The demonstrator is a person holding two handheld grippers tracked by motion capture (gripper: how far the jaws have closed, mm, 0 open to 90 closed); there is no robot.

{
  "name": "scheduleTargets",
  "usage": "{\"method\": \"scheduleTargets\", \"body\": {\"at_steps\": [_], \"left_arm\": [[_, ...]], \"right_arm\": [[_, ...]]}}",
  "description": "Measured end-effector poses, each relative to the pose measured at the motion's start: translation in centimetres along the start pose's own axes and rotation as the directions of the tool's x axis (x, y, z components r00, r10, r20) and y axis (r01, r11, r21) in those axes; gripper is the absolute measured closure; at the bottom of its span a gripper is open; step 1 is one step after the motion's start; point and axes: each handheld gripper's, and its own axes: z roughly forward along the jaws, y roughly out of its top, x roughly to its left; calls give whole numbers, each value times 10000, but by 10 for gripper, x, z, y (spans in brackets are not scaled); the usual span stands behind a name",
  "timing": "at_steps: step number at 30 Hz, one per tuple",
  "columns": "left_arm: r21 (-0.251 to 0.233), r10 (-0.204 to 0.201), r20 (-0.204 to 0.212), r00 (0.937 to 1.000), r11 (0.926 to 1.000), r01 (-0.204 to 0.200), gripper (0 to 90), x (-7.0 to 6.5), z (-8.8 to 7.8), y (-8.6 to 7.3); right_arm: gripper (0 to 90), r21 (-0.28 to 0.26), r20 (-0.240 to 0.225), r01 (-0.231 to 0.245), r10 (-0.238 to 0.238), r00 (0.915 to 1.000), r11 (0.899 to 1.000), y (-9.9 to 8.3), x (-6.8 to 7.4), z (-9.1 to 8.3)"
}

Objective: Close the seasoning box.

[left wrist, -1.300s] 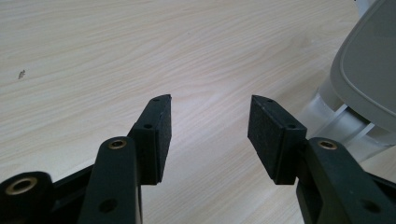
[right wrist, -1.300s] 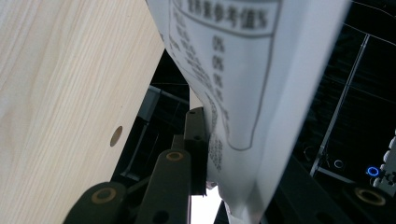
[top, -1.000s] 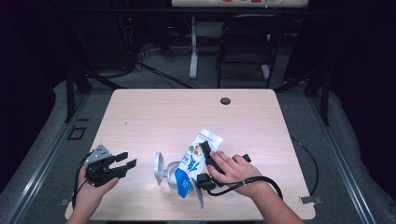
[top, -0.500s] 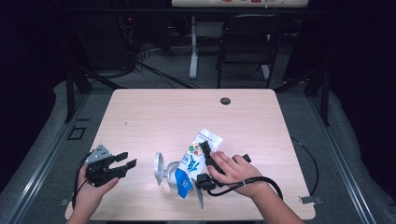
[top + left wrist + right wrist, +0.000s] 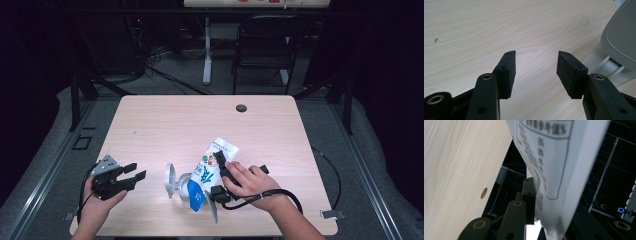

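Note:
A white and blue printed pouch (image 5: pixel 208 167) lies tilted over a grey round container (image 5: pixel 184 194) whose lid (image 5: pixel 170 180) stands open on its left side. My right gripper (image 5: pixel 215 176) comes in from the right and is shut on the pouch, one jaw on each side. In the right gripper view the pouch (image 5: pixel 549 157) shows its printed label between the jaws of that gripper (image 5: pixel 551 202). My left gripper (image 5: pixel 137 170) rests open near the table's front left, apart from the container. In the left gripper view, the gripper (image 5: pixel 536 53) holds nothing, and the grey container (image 5: pixel 621 42) sits to its right.
The wooden table (image 5: pixel 200 120) has a dark cable hole (image 5: pixel 241 108) near its far edge. A black cable (image 5: pixel 332 175) loops off the right side. A chair (image 5: pixel 265 45) and a desk leg stand on the floor beyond the table.

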Motion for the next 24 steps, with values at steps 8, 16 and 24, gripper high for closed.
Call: {"method": "scheduleTargets", "body": {"at_steps": [8, 16, 24], "left_arm": [[4, -4, -3, 10000, 10000, 4, 503, 0, 0, 0], [4, -9, -6, 10000, 10000, 9, 503, 0, 0, 0], [25, -6, -5, 10000, 10000, 6, 503, 0, 0, 0]], "right_arm": [[790, -151, 89, -22, 23, 10000, 9999, 0, 1, 1], [790, -198, 49, -198, 199, 9998, 9996, 0, 2, 1], [790, -183, -186, -688, 684, 9975, 9975, -2, 2, -1]]}}
